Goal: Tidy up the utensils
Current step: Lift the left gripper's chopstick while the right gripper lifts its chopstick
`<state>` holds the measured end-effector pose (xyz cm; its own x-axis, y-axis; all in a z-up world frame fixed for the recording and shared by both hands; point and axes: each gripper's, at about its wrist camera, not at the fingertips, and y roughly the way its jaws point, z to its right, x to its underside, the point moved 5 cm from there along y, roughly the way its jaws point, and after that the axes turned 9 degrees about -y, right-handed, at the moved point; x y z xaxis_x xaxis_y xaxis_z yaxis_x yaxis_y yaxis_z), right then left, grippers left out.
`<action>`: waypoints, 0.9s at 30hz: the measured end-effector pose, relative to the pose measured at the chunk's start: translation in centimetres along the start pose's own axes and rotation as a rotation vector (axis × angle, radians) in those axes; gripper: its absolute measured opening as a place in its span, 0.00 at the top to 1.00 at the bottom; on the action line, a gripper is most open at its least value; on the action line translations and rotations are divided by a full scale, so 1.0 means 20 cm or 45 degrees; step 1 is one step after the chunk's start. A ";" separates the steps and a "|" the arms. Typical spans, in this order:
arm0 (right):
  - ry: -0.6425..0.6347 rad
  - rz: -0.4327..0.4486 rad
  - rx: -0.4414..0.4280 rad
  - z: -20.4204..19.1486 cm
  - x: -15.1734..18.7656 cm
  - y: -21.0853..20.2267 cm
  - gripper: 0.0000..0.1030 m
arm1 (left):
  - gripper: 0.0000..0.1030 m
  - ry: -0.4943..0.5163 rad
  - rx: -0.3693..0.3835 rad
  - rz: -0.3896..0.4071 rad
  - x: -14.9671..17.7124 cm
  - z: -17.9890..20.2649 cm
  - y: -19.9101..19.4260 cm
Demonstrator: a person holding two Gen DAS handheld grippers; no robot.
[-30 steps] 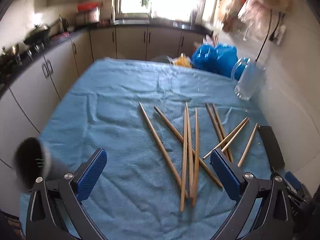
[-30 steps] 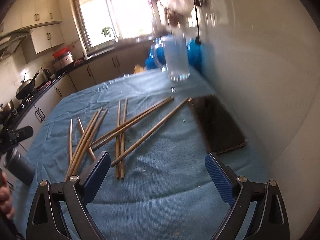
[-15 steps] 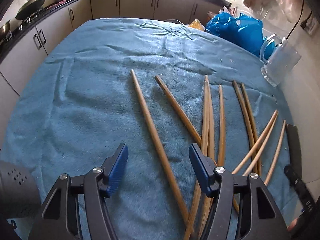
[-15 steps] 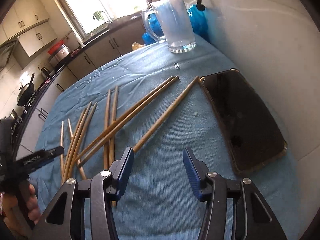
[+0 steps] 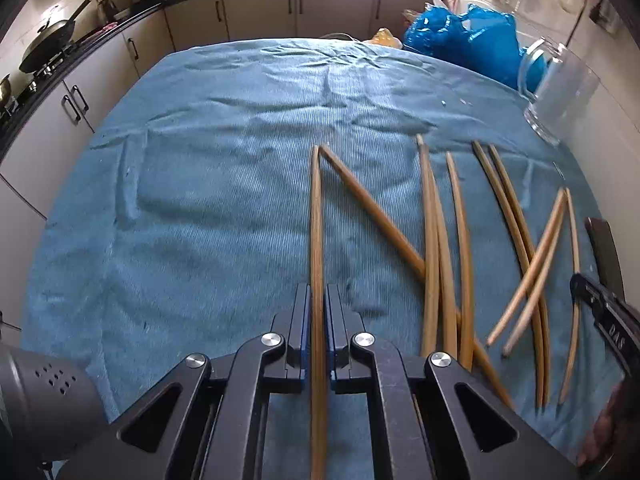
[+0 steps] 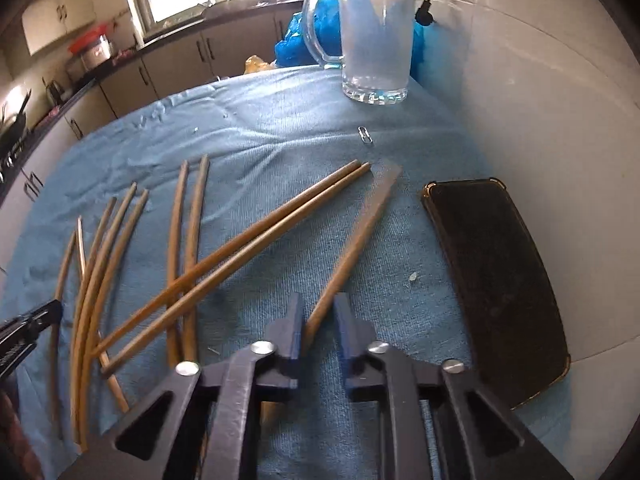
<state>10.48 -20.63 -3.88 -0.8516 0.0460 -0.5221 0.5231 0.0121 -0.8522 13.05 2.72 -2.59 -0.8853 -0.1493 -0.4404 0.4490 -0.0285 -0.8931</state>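
Note:
Several wooden chopsticks lie scattered on a blue cloth. My left gripper is shut on one chopstick that points straight ahead along the cloth. My right gripper has its jaws close around the near end of another chopstick, with a narrow gap still showing on the right side. The other chopsticks lie to its left. A clear glass mug stands upright at the far right by the wall; it also shows in the left wrist view.
A black phone lies on the cloth by the white wall on the right. A dark perforated holder sits at the near left. Blue plastic bags are behind the table. A paper clip lies near the mug.
Both grippers have moved down and forward to the cloth and closed: the left one has clamped onto a chopstick, the right one has narrowed around the end of another.

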 end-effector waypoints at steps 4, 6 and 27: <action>-0.005 -0.048 -0.043 0.01 0.09 -0.06 0.91 | 0.94 0.030 0.049 -0.045 0.14 -0.06 -0.08; -0.021 -0.086 -0.082 0.01 0.18 -0.11 0.92 | 0.94 0.048 0.083 -0.077 0.22 -0.10 -0.12; -0.253 -0.325 -0.070 -0.03 0.33 -0.20 0.68 | 0.82 0.165 0.080 -0.203 0.42 -0.16 -0.23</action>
<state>2.87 -19.84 -3.88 -0.9423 -0.1612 -0.2933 0.2886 0.0526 -0.9560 3.12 4.75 -2.42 -0.9520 -0.0100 -0.3060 0.3053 -0.1038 -0.9466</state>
